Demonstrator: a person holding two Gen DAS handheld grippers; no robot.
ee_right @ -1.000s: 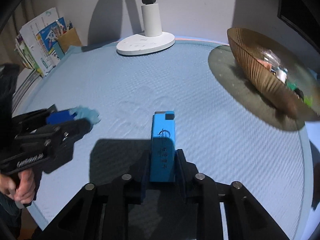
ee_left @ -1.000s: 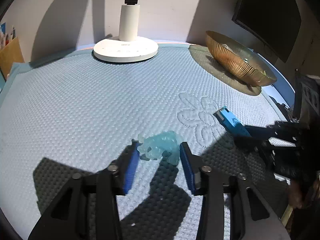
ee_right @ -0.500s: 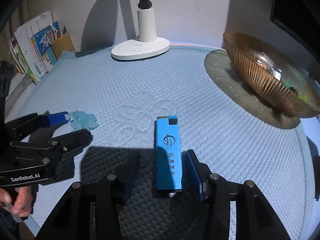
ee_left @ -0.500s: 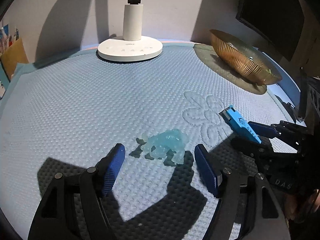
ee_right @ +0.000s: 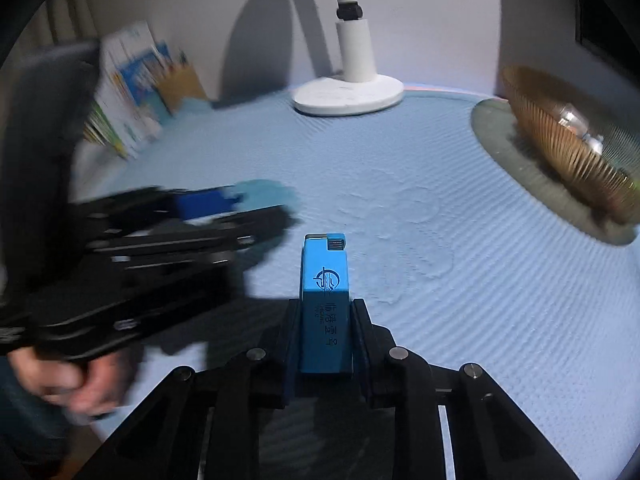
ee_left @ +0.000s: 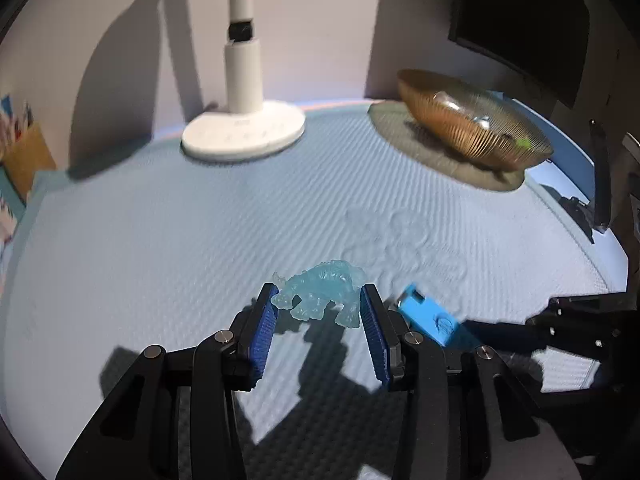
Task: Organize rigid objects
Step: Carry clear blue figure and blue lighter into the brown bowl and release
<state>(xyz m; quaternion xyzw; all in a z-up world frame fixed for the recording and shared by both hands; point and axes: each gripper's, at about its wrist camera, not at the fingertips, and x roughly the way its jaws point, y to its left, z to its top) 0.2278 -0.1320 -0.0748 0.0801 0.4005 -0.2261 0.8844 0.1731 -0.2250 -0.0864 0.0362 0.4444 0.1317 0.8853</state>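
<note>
Both grippers have just closed, our left gripper (ee_left: 318,306) pinching the translucent dinosaur (ee_left: 322,292) and our right gripper (ee_right: 322,312) clamping the blue lighter (ee_right: 325,300), ready for carrying to the far-right bowl (ee_left: 472,136).

Blue lighter (ee_right: 325,300) — a round emblem, its characters unreadable.
</note>
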